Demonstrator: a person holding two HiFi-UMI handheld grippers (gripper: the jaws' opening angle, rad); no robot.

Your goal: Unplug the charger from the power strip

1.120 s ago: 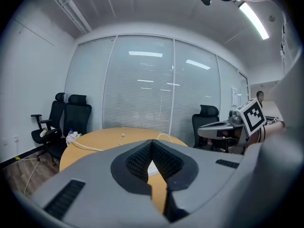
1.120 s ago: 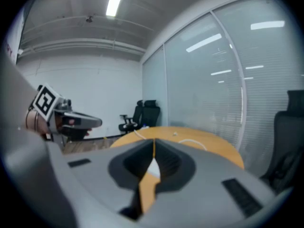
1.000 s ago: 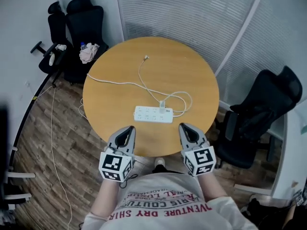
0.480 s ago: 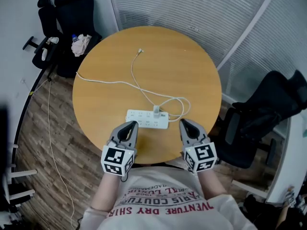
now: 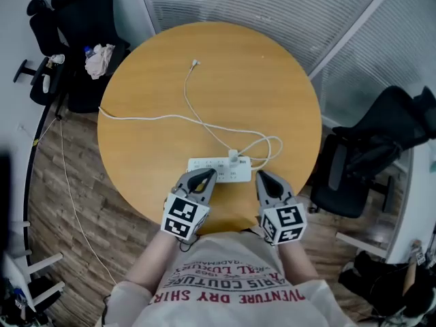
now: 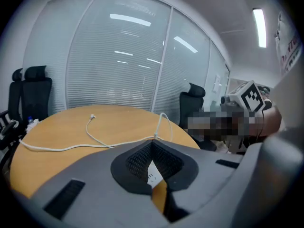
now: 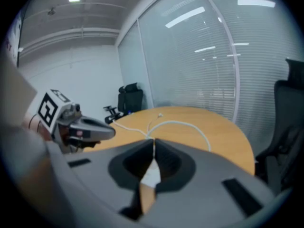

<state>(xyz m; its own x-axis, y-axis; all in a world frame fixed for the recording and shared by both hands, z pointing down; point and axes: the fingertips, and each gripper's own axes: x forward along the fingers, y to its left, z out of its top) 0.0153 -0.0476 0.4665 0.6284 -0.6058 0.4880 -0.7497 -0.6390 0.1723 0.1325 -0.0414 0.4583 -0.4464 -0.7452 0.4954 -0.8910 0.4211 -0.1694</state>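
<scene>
White cables (image 5: 136,117) across wooden table (image 5: 272,80) behind power strip (image 5: 211,169)

Power strip (image 5: 216,172) lying on the bench (image 5: 150,87) near its front edge, charger (image 5: 233,157) sitting in its right half, cable (image 5: 143,118) trailing left and back, left gripper (image 5: 206,176) and right gripper (image 5: 261,176) hovering just before the strip, chair (image 5: 381,142) standing right.

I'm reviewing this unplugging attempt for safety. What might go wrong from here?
The left gripper and right gripper are both shut; neither can take the charger unless its jaws open. The power strip lies unheld close to the near edge of the table, so an unbraced pull may lift or drag it. The looped cable might snag a jaw.
</scene>
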